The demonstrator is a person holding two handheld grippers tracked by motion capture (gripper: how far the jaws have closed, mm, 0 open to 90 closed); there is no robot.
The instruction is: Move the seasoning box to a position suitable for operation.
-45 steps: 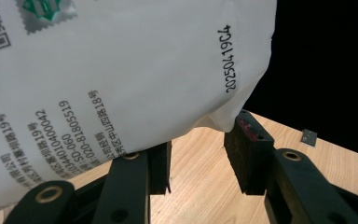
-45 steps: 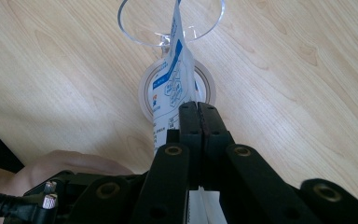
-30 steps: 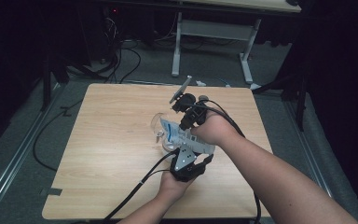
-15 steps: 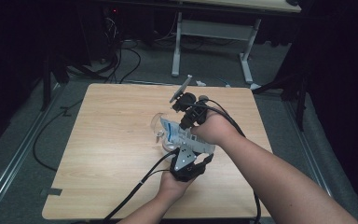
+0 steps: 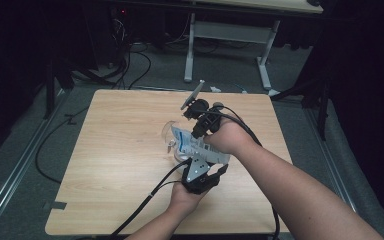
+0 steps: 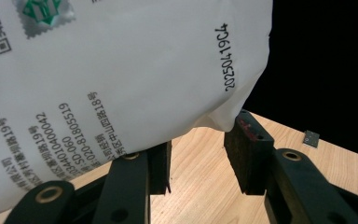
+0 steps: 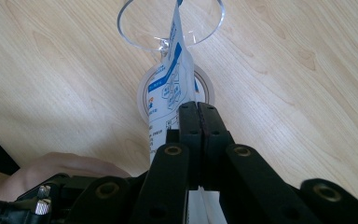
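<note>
At the centre of the high view I see a clear glass (image 5: 169, 134) lying on the wooden surface (image 5: 110, 165), with the white printed pouch (image 5: 192, 145) just to its right. Below it, my left gripper (image 6: 196, 161) has its fingers spread, the pouch resting over one finger. Further right, my right gripper (image 7: 199, 122) has its fingers pressed together, pinching the pouch edge above the glass
</note>
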